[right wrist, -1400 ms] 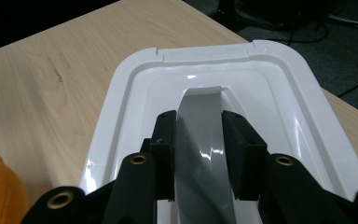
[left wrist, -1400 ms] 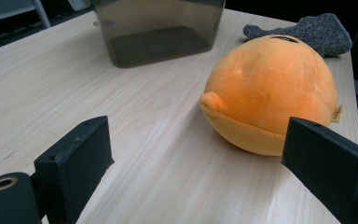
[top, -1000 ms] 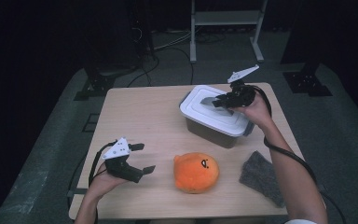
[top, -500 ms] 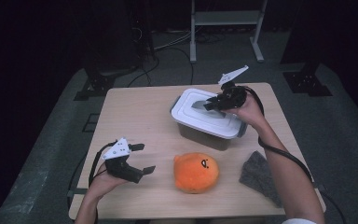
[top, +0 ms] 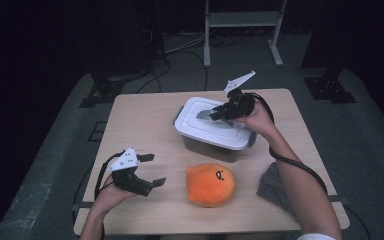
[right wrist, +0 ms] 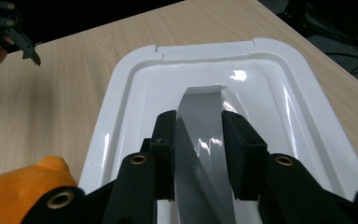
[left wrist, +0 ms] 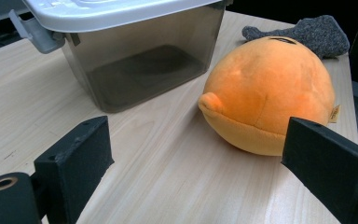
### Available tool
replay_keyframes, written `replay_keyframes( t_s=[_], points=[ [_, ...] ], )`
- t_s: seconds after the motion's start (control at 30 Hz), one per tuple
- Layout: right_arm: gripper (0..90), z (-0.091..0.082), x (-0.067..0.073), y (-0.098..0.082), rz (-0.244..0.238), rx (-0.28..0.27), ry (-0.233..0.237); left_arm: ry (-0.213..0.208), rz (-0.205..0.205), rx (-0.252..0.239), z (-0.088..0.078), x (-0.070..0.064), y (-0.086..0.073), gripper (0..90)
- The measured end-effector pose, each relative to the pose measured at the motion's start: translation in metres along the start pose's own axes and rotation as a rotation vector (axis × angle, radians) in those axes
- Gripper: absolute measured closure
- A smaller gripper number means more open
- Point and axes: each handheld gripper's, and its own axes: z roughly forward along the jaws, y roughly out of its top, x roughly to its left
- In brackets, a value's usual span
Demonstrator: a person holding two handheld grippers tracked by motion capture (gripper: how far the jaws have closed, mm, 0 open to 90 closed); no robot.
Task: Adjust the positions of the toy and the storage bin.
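While nearest the table's front edge, left gripper (top: 149,170) held low over bare wood in the person's left hand (top: 111,195), jaws spread wide, nothing between them, pointing toward the toy. Just beyond those jaws in the left gripper view, orange plush toy (left wrist: 270,93) lying on the table (top: 145,115), round, a small tag at one side. Off to the right of it, near the front right corner, grey cloth (top: 275,184) crumpled flat, partly under the right forearm. Behind the toy and close to it without touching, dark see-through storage box (left wrist: 140,60) standing upright, apparently empty, a grey latch at its end. White lid (right wrist: 279,93) seated on top of that box, rim all round, shallow recess in the middle. Grey handle (right wrist: 200,135) rising from that recess, flat and band-like. Right gripper (top: 215,114) reaching in over the lid from the box's far right side, its black jaws clamped on either side of the handle, pads pressed against it. Farther back, past the table's far edge, dark floor with cables (top: 180,47) and the legs of a pale metal rack (top: 242,30).
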Motion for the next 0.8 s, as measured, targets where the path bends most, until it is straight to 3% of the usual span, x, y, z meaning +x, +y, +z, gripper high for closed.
replay_keyframes(
  t_s=[0.8],
  points=[
    [66.0, 0.012, 0.009, 0.008, -0.028, 0.003, 0.039, -0.004, 0.002, -0.003, 0.0, -0.001, 0.001, 7.5]
  ],
)
